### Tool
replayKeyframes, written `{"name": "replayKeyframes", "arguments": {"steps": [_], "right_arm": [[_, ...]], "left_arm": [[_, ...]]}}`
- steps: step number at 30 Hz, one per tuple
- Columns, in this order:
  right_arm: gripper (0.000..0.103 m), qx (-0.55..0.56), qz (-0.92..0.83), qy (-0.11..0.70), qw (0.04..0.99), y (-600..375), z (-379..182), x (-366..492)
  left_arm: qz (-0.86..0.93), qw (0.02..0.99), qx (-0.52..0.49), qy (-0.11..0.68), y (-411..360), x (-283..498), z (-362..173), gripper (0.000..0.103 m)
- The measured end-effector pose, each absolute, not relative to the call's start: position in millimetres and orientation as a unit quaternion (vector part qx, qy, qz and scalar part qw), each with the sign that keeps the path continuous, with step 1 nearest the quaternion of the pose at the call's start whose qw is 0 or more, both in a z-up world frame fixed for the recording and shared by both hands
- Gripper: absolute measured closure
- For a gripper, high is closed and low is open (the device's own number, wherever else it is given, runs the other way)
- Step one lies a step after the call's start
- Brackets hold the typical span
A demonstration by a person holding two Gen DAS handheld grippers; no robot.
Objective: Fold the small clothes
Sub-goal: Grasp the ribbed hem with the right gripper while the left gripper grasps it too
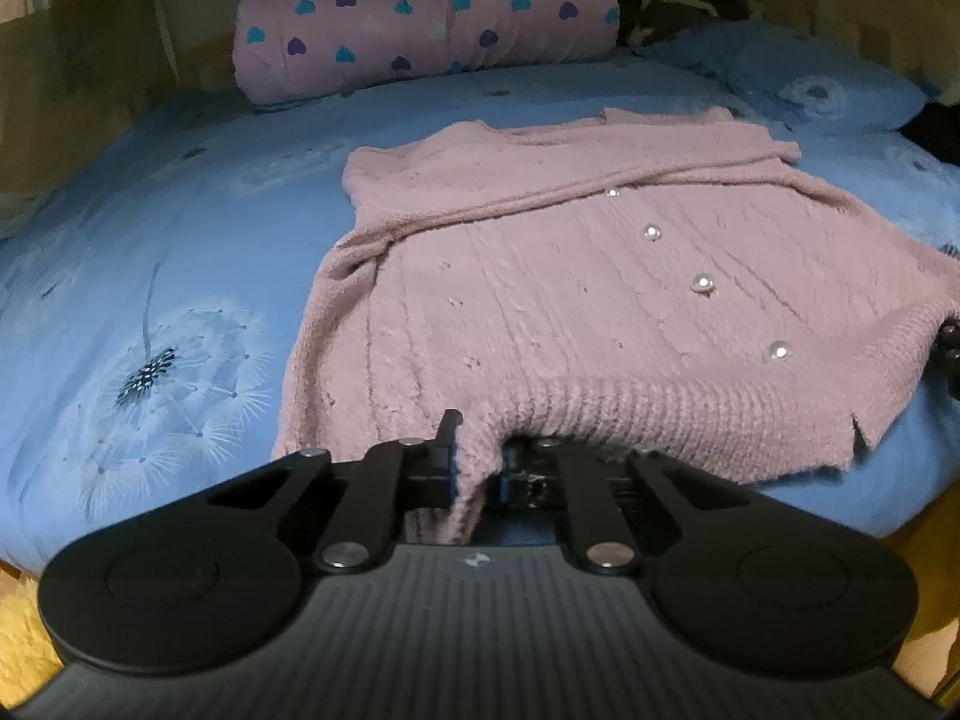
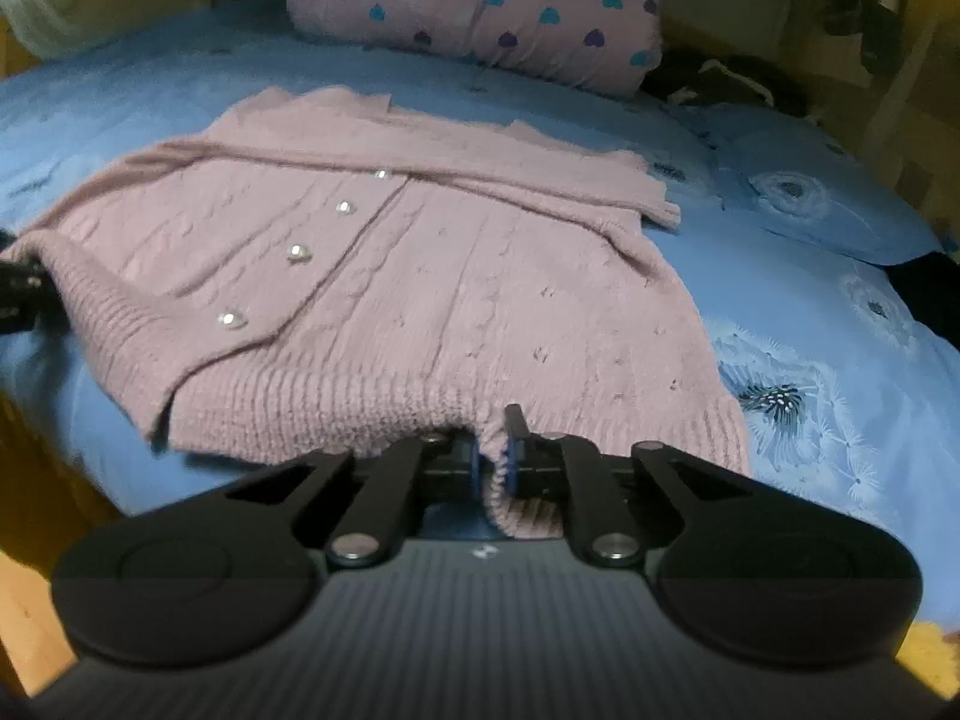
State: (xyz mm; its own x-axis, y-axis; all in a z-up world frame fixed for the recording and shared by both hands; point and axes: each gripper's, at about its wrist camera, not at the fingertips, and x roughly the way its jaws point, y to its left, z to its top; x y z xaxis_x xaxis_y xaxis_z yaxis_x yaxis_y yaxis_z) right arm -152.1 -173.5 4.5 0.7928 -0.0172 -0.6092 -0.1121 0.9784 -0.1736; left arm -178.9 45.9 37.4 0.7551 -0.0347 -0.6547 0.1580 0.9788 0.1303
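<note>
A pink knitted cardigan (image 1: 540, 276) lies spread front-up on the bed, its ribbed hem (image 1: 630, 414) turned toward you and its collar end toward the far side. A row of pearly buttons (image 1: 702, 284) runs up its front, and one sleeve (image 1: 570, 186) is folded across the chest. Your left tongs (image 1: 477, 468) are clamped on a bunched fold of the hem near the garment's left corner, the knit pinched between the blue-padded fingers (image 1: 447, 450) and hanging down behind them. Your right tongs (image 2: 492, 462) grip the same hem near the opposite corner, with a roll of ribbing squeezed between the pads and sagging below them. In each wrist view the other tongs show only as a dark shape at the picture's edge, by the hem's far corner, seen at the right edge from the left wrist (image 1: 948, 348). The hem between the two grips is pulled slightly up off the sheet and stands in a low ridge. The cardigan rests on a blue bedsheet (image 1: 180, 210) printed with white dandelion heads (image 1: 162, 372). Beyond the collar sits a rolled pink quilt (image 1: 420, 18) dotted with teal and purple hearts. A blue pillow (image 1: 798, 84) in the same dandelion print lies to the right of it, with dark clothing (image 1: 678, 0) heaped behind.
</note>
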Motion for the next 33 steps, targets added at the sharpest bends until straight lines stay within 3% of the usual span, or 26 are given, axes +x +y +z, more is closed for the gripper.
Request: {"name": "replayKeyframes", "arguments": {"steps": [18, 33], "right_arm": [[0.095, -0.125, 0.017, 0.211, 0.969, -170, 54, -142], [0.095, -0.158, -0.003, 0.119, 0.98, -165, 102, -77]], "left_arm": [[-0.038, 0.965, 0.094, 0.24, 38, -165, 102, 0.094], [-0.021, 0.981, 0.08, 0.176, 29, -76, 160, 0.094]]}}
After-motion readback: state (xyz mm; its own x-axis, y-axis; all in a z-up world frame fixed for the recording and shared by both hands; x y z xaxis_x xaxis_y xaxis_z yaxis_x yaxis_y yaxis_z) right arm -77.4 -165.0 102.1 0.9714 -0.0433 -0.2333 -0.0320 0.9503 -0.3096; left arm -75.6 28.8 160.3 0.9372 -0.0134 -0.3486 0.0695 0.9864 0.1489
